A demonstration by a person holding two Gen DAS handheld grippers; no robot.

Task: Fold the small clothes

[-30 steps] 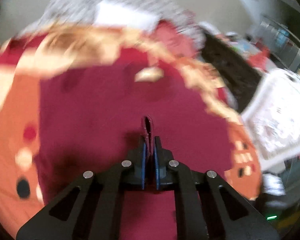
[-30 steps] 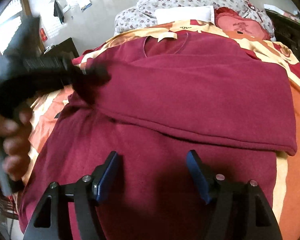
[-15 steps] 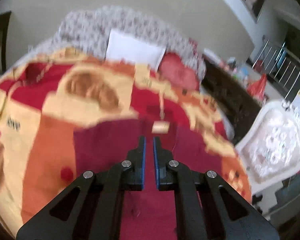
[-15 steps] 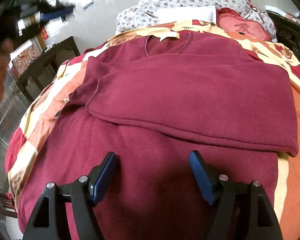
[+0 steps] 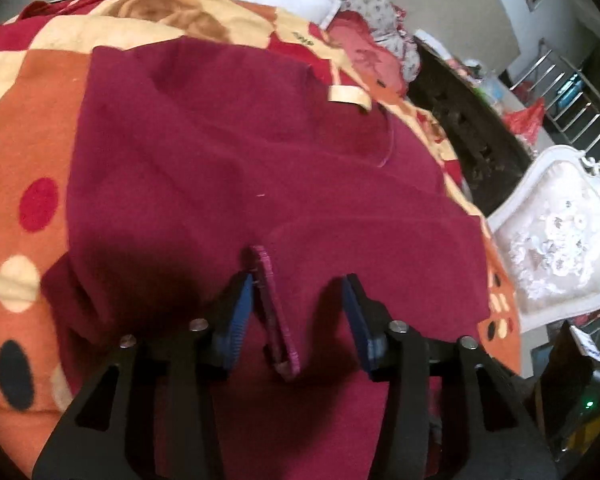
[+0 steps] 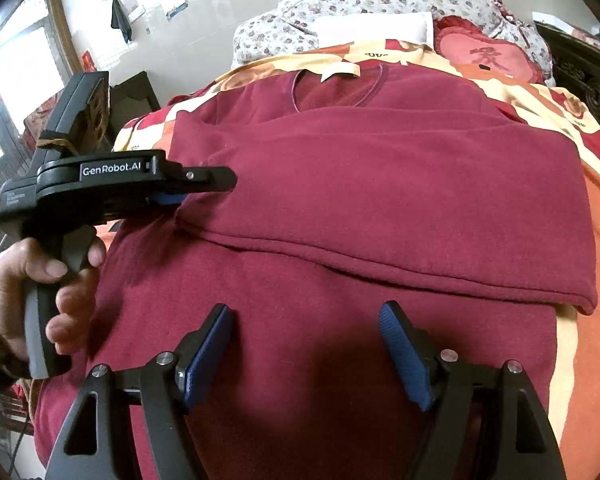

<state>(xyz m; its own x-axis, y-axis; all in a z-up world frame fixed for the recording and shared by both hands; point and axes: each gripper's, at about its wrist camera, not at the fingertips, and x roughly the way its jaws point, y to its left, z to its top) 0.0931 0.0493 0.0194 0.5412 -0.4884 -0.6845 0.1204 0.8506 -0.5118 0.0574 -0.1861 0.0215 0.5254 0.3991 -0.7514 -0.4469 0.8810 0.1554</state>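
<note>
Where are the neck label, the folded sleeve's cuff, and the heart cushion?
neck label (image 6: 339, 70), right wrist view, middle of label.
cuff (image 5: 274, 312), left wrist view, ribbed edge.
heart cushion (image 6: 486, 56), right wrist view, centre.

Your grippers (image 6: 306, 354) are black with ribbed blue pads (image 6: 402, 356), silver screws, white "GenRobot.AI" lettering; your hand (image 6: 28, 280) bare-skinned.

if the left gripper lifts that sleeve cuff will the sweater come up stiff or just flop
Probably flop: the sweater already lies folded over itself in soft layers. The cuff stands up between the open left gripper, so it likely holds a little shape. Its fuzzy knit looks grippy, not slippery.
</note>
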